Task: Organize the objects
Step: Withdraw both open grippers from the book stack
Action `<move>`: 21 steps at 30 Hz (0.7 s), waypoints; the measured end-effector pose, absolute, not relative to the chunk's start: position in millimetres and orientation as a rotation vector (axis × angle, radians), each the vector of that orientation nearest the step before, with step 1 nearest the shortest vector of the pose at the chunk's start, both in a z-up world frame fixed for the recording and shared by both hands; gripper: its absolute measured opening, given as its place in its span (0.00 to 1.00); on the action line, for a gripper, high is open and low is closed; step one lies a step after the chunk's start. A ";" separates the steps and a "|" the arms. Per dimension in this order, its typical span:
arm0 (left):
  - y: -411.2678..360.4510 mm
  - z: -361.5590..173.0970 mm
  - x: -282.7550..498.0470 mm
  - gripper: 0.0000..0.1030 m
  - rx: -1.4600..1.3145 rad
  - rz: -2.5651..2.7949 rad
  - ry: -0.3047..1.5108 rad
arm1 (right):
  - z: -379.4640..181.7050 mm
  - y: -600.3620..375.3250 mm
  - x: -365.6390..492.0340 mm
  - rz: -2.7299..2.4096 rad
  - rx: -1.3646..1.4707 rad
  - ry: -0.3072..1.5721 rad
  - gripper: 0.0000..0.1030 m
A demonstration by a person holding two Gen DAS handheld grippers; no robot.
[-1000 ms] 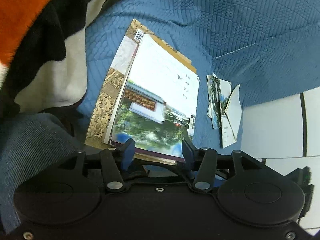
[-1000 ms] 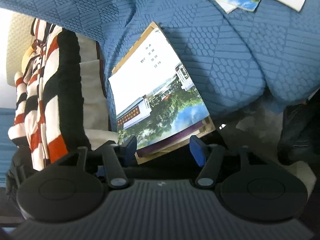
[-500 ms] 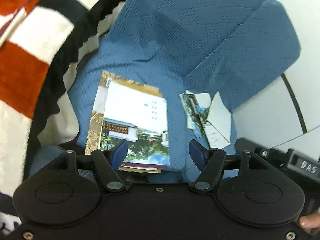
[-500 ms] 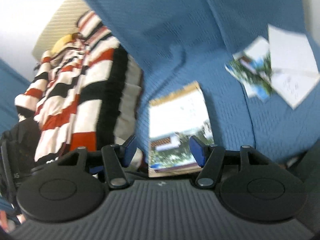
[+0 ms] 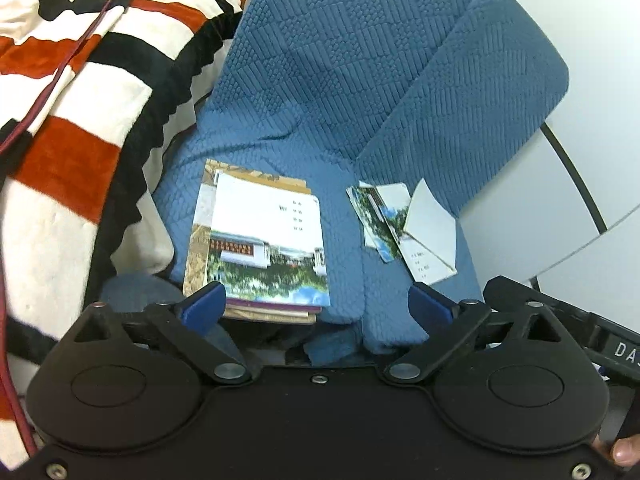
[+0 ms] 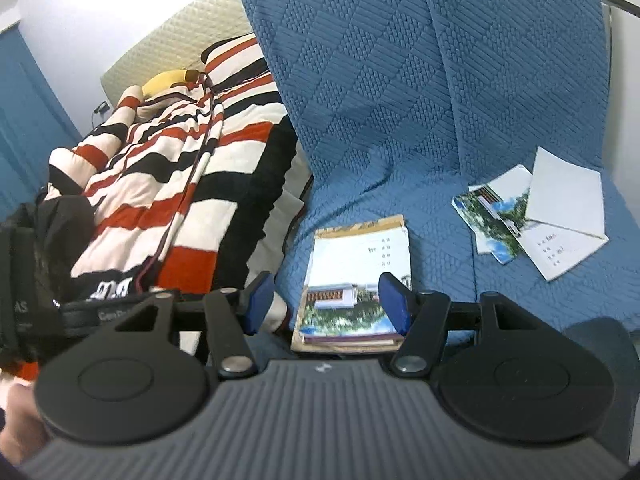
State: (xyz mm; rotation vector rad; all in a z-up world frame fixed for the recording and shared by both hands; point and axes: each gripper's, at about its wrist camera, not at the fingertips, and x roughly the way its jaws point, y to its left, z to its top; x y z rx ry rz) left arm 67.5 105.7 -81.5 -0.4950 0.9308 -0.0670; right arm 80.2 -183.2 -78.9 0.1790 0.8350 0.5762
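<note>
A neat stack of booklets [image 5: 260,244] with a building photo on the top cover lies on the blue quilted seat [image 5: 344,128]; it also shows in the right wrist view [image 6: 356,280]. To its right lie a few loose photo cards and a folded white leaflet [image 5: 404,226], also seen in the right wrist view [image 6: 536,220]. My left gripper [image 5: 316,306] is open and empty, hovering near the front of the seat. My right gripper [image 6: 326,300] is open and empty, just in front of the stack.
A red, white and black striped blanket [image 5: 68,104] is piled to the left of the seat, with a thin cable across it [image 6: 188,184]. The blue quilted chair back [image 6: 420,60] rises behind. A white floor [image 5: 540,208] lies to the right.
Both grippers have pulled back and up from the booklet stack and opened wider. The stack stays on the seat, now seen from farther off.
</note>
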 end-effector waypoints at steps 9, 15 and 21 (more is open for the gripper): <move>79.7 -74.6 41.5 0.99 -0.440 -0.056 0.942 | -84.2 -197.6 53.0 0.547 0.139 0.809 0.60; 73.4 -74.3 36.5 0.99 -0.447 -0.035 0.942 | -86.8 -211.4 49.1 0.552 0.159 0.802 0.82; 61.3 -71.3 41.9 0.99 -0.424 -0.031 0.941 | -91.4 -217.6 47.4 0.567 0.141 0.809 0.85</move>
